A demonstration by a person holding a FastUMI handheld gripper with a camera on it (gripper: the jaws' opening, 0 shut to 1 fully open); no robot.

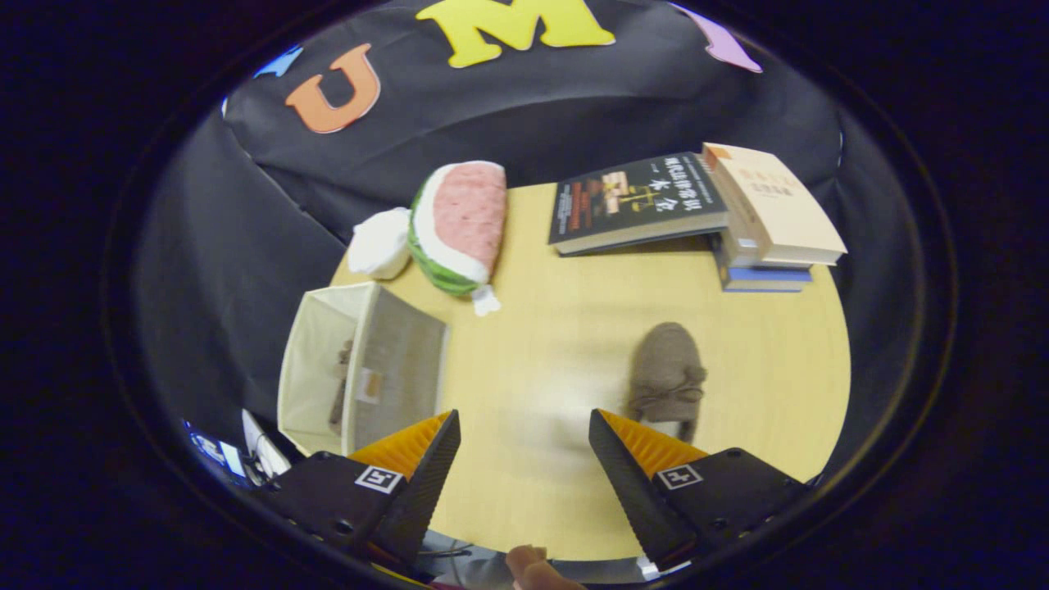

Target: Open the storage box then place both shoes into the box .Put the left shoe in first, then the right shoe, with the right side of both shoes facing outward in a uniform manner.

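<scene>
My gripper (524, 447) jaws are apart, empty. Brown shoe (665, 377) sits on the tabletop (557, 328) just ahead of my right finger; storage box (361, 369) open at left. Looks soft, light knit: I'd pinch the heel collar.

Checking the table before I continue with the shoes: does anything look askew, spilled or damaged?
Nothing spilled or damaged. The storage box stands open with something dark inside, too blurred to identify. One brown shoe lies on the table, just ahead of the open gripper's right finger.
</scene>
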